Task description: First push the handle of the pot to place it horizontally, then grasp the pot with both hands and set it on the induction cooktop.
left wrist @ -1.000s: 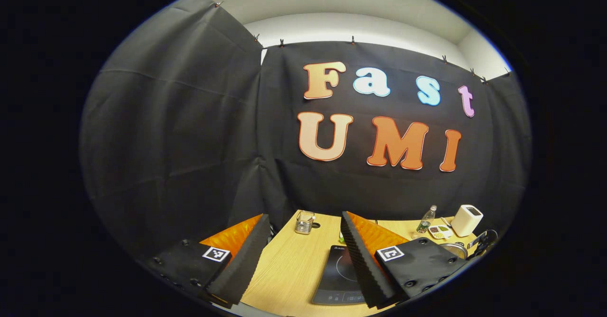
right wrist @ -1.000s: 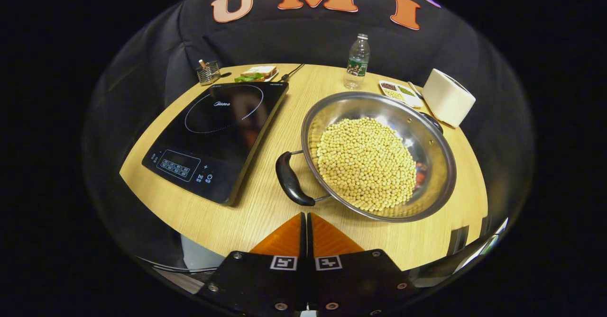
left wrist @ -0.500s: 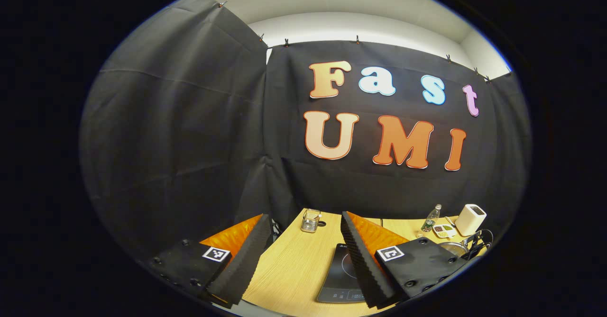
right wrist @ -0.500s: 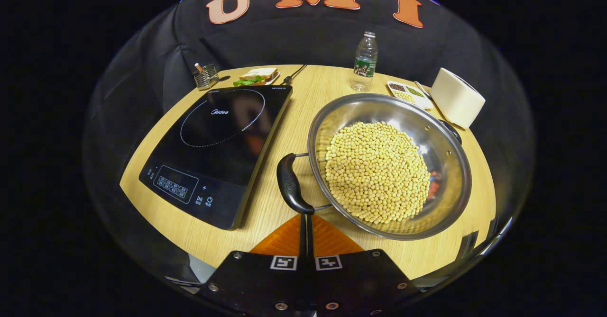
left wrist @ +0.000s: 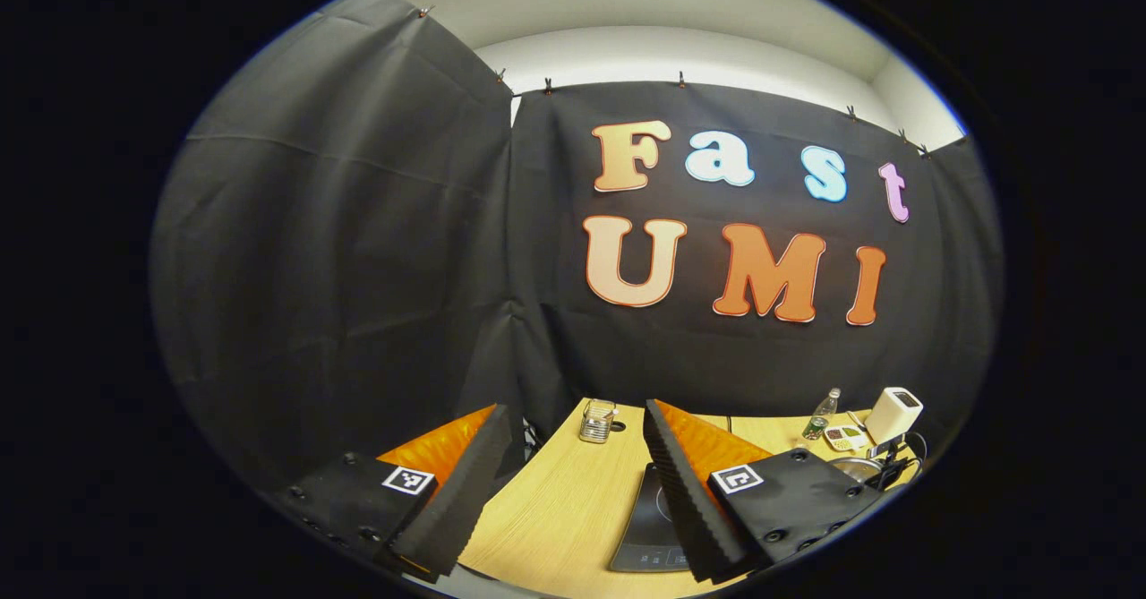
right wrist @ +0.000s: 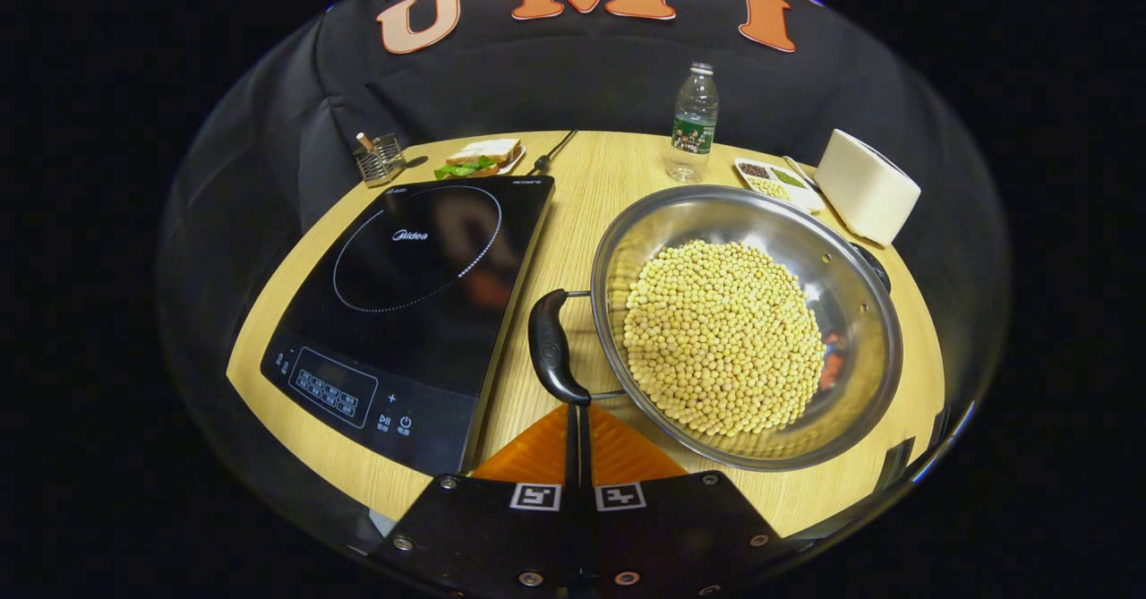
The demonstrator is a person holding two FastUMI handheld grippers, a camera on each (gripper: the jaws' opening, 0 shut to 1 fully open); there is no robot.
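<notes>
A steel pot [right wrist: 850,312] full of pale beans sits on the right half of the wooden table [right wrist: 573,187]. Its black near handle [right wrist: 548,348] points toward the black induction cooktop [right wrist: 403,286] on the left; the second handle [right wrist: 876,265] is at the far right rim. My right gripper [right wrist: 577,407] is shut and empty, its tips against the near end of the black handle. My left gripper [left wrist: 574,408] is open and empty, held above the table's left side. Past its right finger I see part of the cooktop [left wrist: 649,532] and the pot's rim [left wrist: 855,466].
Along the back edge stand a wire holder [right wrist: 380,157], a sandwich on a plate [right wrist: 479,155], a water bottle [right wrist: 693,124], a small tray of seasonings [right wrist: 772,178] and a white appliance [right wrist: 865,185]. A cable [right wrist: 552,146] runs back from the cooktop.
My right gripper has moved forward until its shut tips meet the pot's near handle. The left gripper view has drifted left, so the table items sit farther right in it.
</notes>
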